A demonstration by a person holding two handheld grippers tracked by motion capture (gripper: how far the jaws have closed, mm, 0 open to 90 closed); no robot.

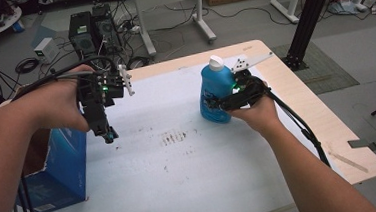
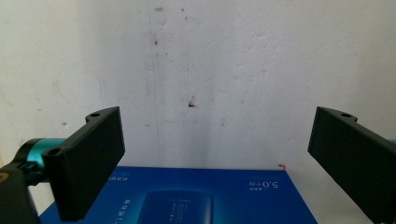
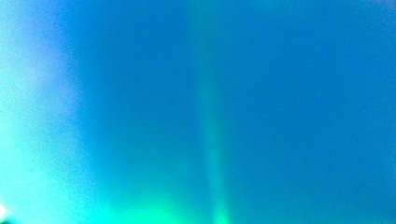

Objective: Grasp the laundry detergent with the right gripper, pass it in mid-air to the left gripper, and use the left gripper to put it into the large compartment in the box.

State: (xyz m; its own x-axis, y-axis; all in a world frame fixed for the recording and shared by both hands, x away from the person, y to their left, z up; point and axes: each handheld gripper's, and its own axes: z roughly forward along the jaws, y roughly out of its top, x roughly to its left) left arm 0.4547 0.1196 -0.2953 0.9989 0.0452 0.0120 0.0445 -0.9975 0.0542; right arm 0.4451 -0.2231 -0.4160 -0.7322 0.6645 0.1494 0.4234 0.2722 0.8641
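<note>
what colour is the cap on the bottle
White, on a blue bottle; the cap shows best in the high view.

right gripper (image 1: 215,104) fingers hidden against blue bottle (image 1: 214,86), bottle a blue blur close up

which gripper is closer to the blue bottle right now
Right. The right gripper is against the bottle, its jaws around the body. The left gripper hangs open well away, over the table's left side above the box.

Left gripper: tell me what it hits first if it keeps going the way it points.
The left gripper, jaws wide apart, aims down at the white foam sheet, so probably that. The blue box lies at the lower edge, likely just beside its line.
</note>
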